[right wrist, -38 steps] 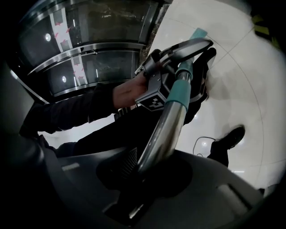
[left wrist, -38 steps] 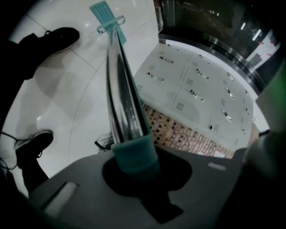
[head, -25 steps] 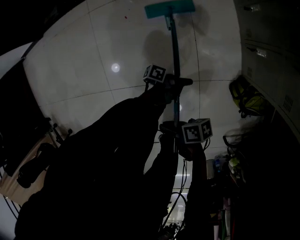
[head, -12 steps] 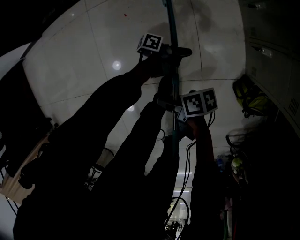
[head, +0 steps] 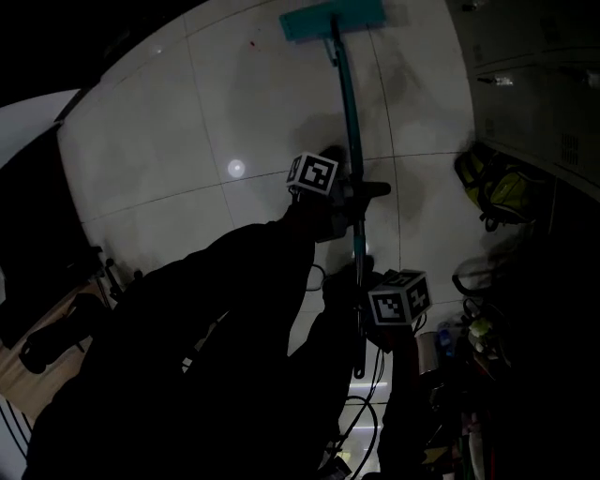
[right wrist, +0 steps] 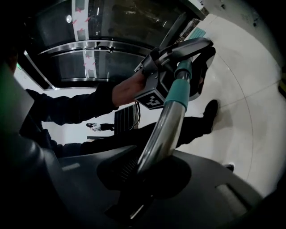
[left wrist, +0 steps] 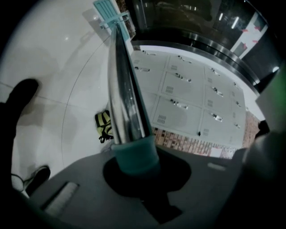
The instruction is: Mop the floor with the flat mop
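Far left of the head view: dark furniture [head: 37, 225] and a wooden board [head: 23, 370], both well clear of the mop. Floor [head: 159, 112]: pale glossy tiles with one spot of glare. Centre: flat mop [head: 349, 122], its teal head [head: 333, 19] lying on the tiles at the top of the view, its pole running straight down toward the person. Left gripper [head: 351, 192]: clamped about midway along the pole. Its own view shows the jaws closed round a teal collar [left wrist: 134, 156], with chrome tube beyond. Right gripper [head: 361, 317]: lower on the pole, near its end, jaws closed tight on bare chrome. The person's dark arms [head: 234, 309] cover the lower centre, and a shoe [right wrist: 210, 109] stands on the tiles. Cables [head: 361, 403] trail beneath the grippers. Right: a yellow-green bag [head: 497, 187] on the floor beside grey lockers [head: 534, 84]. The clutter below it is too dark to tell.
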`<action>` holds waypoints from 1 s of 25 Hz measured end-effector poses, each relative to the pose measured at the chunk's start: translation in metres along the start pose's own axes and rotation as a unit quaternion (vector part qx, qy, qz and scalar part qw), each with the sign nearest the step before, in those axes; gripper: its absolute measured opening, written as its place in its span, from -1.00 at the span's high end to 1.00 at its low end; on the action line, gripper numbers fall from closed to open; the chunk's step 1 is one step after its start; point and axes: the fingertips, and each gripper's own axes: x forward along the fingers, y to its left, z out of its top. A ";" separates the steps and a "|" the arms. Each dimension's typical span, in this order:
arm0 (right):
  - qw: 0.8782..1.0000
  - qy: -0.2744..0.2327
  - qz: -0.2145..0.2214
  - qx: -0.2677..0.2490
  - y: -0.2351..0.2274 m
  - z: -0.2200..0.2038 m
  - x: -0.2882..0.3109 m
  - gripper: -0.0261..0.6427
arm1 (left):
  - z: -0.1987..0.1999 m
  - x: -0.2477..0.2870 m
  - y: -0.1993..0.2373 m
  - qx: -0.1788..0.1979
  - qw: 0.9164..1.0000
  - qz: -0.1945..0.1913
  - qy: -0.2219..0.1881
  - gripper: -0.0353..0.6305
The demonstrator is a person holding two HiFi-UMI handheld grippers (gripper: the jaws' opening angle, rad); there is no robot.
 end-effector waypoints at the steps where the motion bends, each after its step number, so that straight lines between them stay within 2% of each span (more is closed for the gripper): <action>1: 1.000 0.002 0.000 -0.001 0.001 -0.031 -0.004 0.63 | -0.031 0.006 0.005 -0.001 1.000 0.001 0.004 0.74; 8: 0.999 0.021 0.009 0.027 0.006 -0.234 -0.024 0.62 | -0.234 0.042 0.054 -0.038 0.999 0.011 0.029 0.74; 13: 0.997 0.030 0.019 0.061 -0.001 -0.326 -0.023 0.61 | -0.332 0.058 0.105 -0.081 0.995 0.034 0.042 0.74; 16: 0.996 0.033 0.032 0.079 -0.004 -0.352 -0.017 0.60 | -0.360 0.058 0.127 -0.101 0.993 0.048 0.047 0.73; 18: 0.995 0.025 0.041 0.087 -0.001 -0.354 -0.016 0.60 | -0.366 0.058 0.134 -0.106 0.992 0.054 0.045 0.73; 21: 0.995 0.010 0.048 0.085 0.013 -0.332 -0.023 0.60 | -0.362 0.063 0.131 -0.104 0.992 0.053 0.049 0.73; 25: 0.995 0.023 0.039 0.092 -0.004 -0.330 -0.019 0.61 | -0.341 0.058 0.125 -0.099 0.993 0.050 0.050 0.73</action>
